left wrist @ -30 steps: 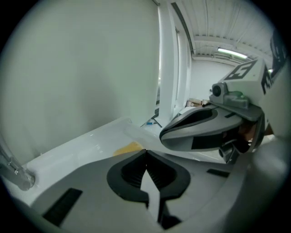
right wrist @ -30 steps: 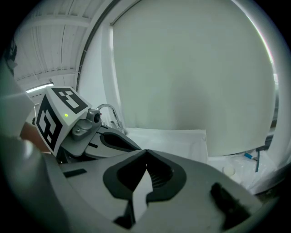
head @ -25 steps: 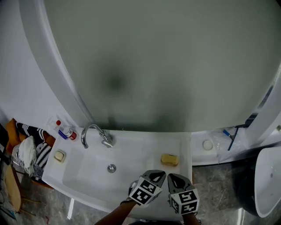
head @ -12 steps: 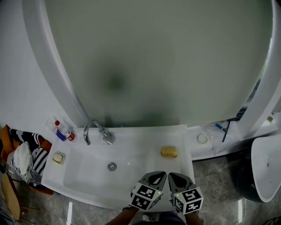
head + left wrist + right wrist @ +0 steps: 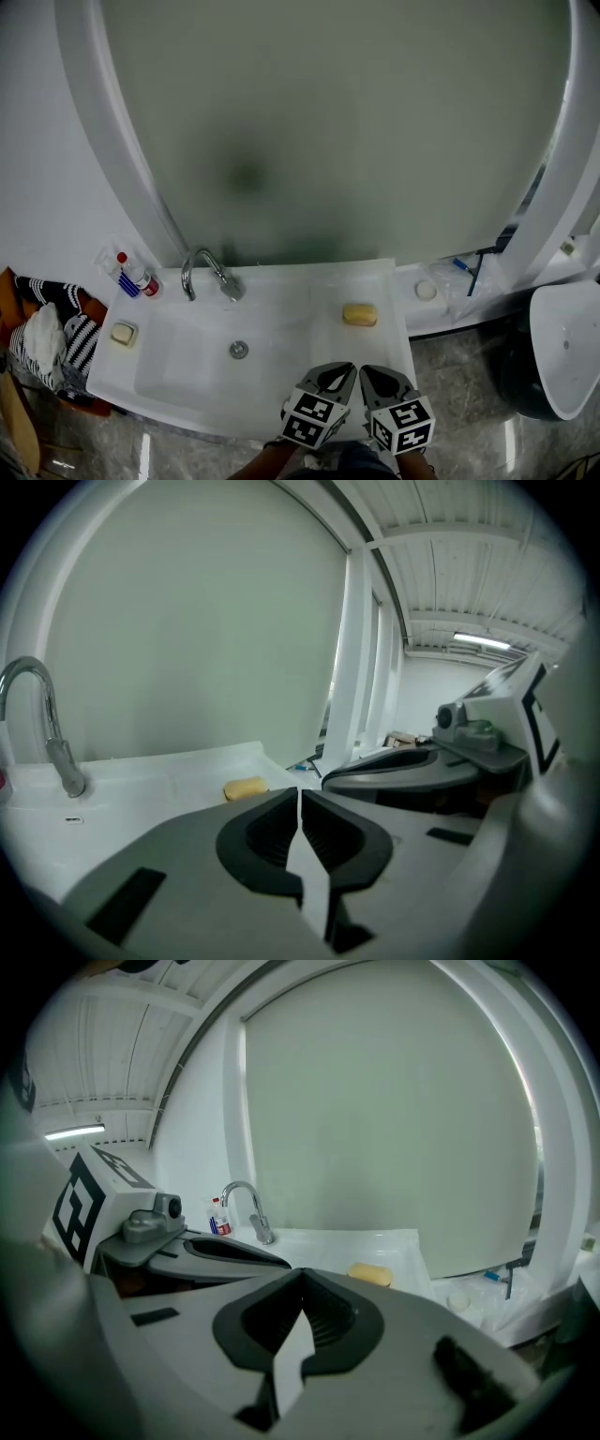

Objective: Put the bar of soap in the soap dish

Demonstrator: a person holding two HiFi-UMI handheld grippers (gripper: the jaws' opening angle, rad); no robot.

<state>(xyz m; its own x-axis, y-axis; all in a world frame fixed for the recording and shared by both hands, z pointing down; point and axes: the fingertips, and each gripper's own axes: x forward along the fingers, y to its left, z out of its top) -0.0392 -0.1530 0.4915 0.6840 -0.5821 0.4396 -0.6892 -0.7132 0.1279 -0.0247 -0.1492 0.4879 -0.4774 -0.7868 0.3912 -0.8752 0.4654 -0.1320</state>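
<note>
A yellow bar of soap (image 5: 360,314) lies on the flat right shoulder of the white sink (image 5: 281,319); it also shows in both gripper views as the soap (image 5: 246,787) and soap (image 5: 371,1274). A small square dish (image 5: 124,333) holding a pale cream piece sits on the sink's left rim. My left gripper (image 5: 334,374) and right gripper (image 5: 379,377) hover side by side over the sink's near edge, short of the soap. The left gripper (image 5: 300,795) and right gripper (image 5: 302,1279) are both shut, with nothing held.
A chrome faucet (image 5: 210,272) stands at the back of the basin above the drain (image 5: 239,350). A red-capped bottle (image 5: 137,279) stands left of it. A round white item (image 5: 426,291) lies on the right ledge. Striped cloth (image 5: 56,328) is heaped to the left, and a large frosted mirror hangs above.
Both grippers have drawn back a little from the soap toward the sink's near edge, still side by side and shut. The soap has not moved.
</note>
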